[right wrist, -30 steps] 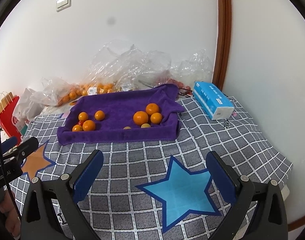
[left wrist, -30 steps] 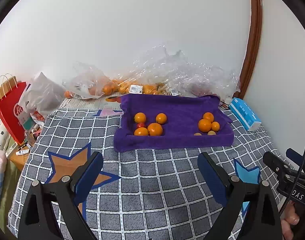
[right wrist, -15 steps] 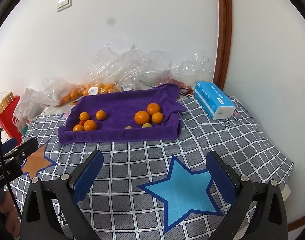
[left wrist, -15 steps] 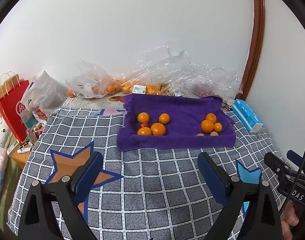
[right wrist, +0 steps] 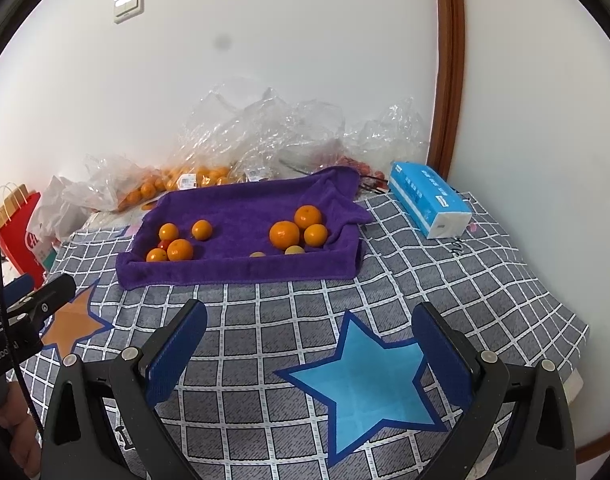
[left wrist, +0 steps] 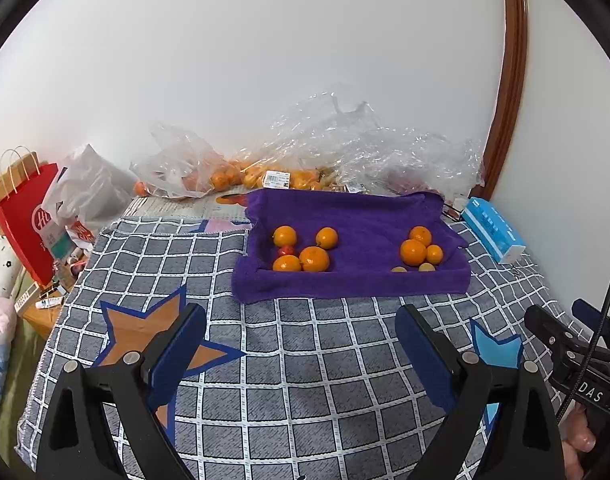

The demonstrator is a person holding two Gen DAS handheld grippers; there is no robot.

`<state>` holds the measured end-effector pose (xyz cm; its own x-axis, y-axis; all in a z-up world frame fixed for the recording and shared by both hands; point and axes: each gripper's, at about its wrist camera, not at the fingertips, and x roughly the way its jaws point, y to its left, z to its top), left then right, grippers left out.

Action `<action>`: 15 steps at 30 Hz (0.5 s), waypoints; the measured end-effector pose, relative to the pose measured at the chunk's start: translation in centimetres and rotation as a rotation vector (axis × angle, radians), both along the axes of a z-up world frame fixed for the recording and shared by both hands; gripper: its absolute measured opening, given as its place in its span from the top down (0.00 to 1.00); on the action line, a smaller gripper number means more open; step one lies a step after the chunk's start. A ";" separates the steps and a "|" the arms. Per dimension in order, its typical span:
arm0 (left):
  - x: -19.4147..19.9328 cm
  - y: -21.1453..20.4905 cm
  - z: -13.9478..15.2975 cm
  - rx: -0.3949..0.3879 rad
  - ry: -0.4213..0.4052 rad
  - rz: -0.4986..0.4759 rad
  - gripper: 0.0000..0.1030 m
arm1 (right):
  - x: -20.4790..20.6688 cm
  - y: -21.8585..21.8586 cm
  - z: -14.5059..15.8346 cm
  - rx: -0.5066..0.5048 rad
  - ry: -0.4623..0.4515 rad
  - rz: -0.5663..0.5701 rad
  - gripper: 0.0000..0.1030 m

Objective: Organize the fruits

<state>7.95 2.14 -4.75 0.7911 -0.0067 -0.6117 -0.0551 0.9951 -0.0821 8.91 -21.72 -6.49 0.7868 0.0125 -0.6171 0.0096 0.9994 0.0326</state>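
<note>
A tray draped in a purple towel [left wrist: 357, 216] [right wrist: 249, 208] lies at the far side of the checked table cover. Several oranges [left wrist: 314, 259] [right wrist: 179, 249] and a small red fruit [left wrist: 285, 250] cluster at its left end. More oranges [left wrist: 413, 252] [right wrist: 284, 234] and two small yellowish fruits [left wrist: 426, 267] [right wrist: 294, 250] sit at its right end. My left gripper [left wrist: 301, 336] hovers open above the cover, short of the tray. My right gripper [right wrist: 310, 332] is open too, over the blue star, with nothing between its fingers.
Clear plastic bags of oranges [left wrist: 225, 178] [right wrist: 177, 178] pile against the wall behind the tray. A blue tissue pack [left wrist: 491, 230] [right wrist: 427, 204] lies at the right. A red paper bag [left wrist: 29, 216] stands off the left edge. The checked cover [left wrist: 325, 360] drops off at the right.
Both grippers have drawn slightly back and tilted up, so the tray sits a little farther away and higher in view. The fruits have not moved. Both stay open.
</note>
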 end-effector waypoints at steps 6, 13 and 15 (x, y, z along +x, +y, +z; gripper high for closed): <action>-0.1 -0.2 0.1 0.007 -0.008 -0.002 0.07 | -0.1 0.0 0.1 0.000 -0.004 -0.002 0.02; -0.1 -0.2 0.0 0.003 -0.004 -0.006 0.06 | -0.1 0.1 0.0 -0.007 0.001 -0.001 0.02; -0.1 -0.1 0.1 -0.002 -0.004 -0.008 0.06 | -0.1 0.1 0.1 -0.006 0.001 0.000 0.02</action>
<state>7.89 2.02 -4.66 0.7937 -0.0139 -0.6082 -0.0472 0.9953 -0.0843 8.79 -21.64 -6.42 0.7863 0.0083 -0.6178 0.0101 0.9996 0.0263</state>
